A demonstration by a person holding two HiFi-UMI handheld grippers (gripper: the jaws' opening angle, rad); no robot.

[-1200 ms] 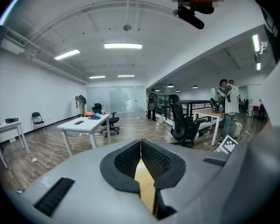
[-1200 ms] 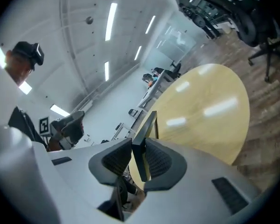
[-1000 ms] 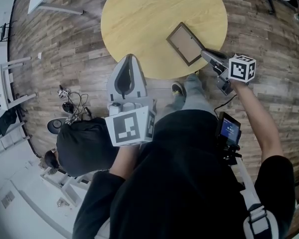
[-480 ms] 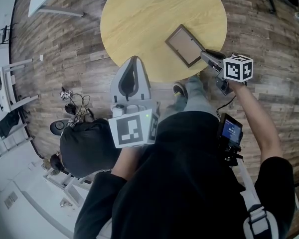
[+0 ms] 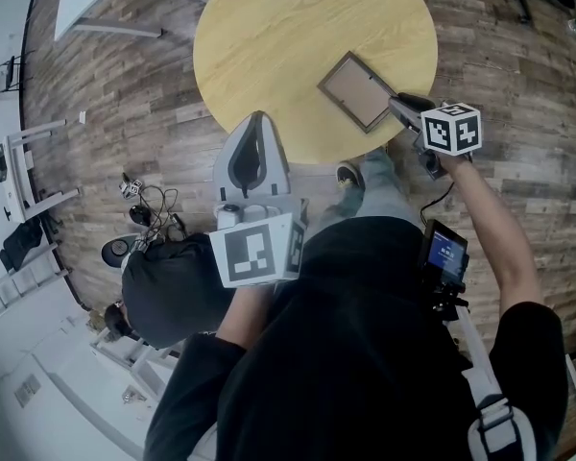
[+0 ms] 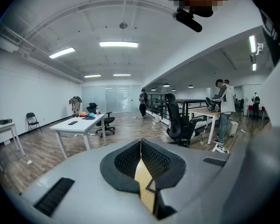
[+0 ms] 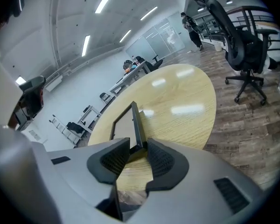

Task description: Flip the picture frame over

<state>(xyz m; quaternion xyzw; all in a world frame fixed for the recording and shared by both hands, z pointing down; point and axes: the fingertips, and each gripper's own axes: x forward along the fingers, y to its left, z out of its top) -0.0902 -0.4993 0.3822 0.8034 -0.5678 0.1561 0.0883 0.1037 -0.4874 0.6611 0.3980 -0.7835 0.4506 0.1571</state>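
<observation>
Picture frame (image 7: 123, 122): corner is seen between right gripper (image 7: 138, 148) jaws, just opened — in that gripper's view only; left gripper (image 6: 140, 143) jaws are closed, empty.

Losing the near corner of the dark rectangular picture frame (image 5: 357, 89) behind the grey right gripper (image 5: 396, 102), jaws just opening around it, right of centre in the head view. Cutting off the round pale wooden table (image 5: 269, 46) at that view's top edge. Showing only a tabletop sliver between the grey left gripper (image 6: 141, 143) pads, low centre.
</observation>
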